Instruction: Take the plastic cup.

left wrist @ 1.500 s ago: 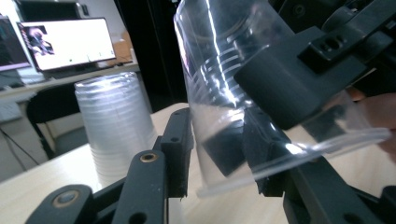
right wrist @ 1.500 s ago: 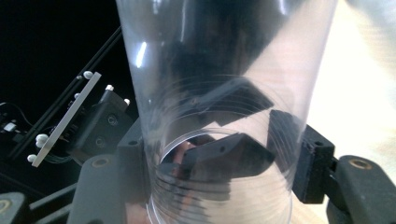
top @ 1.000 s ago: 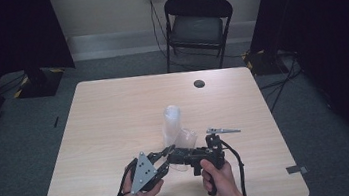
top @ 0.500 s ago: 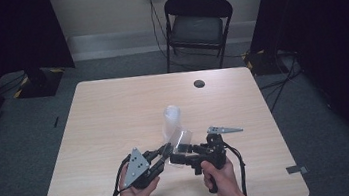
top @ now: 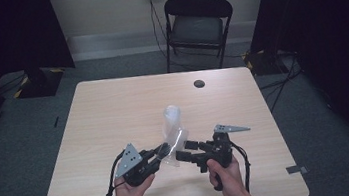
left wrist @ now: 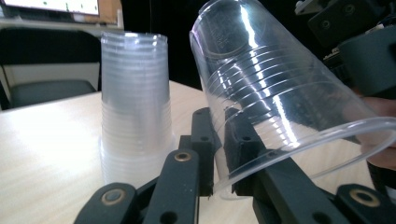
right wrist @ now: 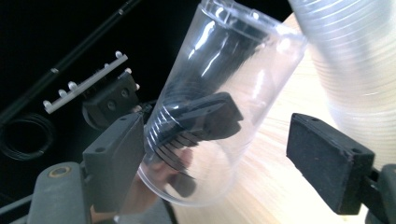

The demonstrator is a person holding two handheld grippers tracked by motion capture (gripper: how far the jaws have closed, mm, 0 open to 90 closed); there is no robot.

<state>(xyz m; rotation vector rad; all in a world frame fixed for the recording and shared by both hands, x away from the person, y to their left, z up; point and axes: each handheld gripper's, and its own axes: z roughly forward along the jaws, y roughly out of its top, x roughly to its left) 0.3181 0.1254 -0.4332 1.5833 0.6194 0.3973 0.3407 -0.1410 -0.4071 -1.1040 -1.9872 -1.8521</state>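
progress check: one clear plastic cup is off the cup stack and held tilted above the table, near the front edge, between both tools. l gripper has its jaws nearly together, pinching the cup's rim wall, one jaw inside and one outside. r gripper jaws stand wide apart and have just been opening; the cup sits between its pads, left pad right by the wall, right pad well clear, so no grip there. judgement: separation of the cup from the stack is done, handover to the l side looks complete. left to do: setting the cup down somewhere on the table, prob. repeating for the rest of the stack, which stands upside down just behind the held cup. markings: faint embossed ring on the cup base, not legible. no brand or label readable elsewhere.
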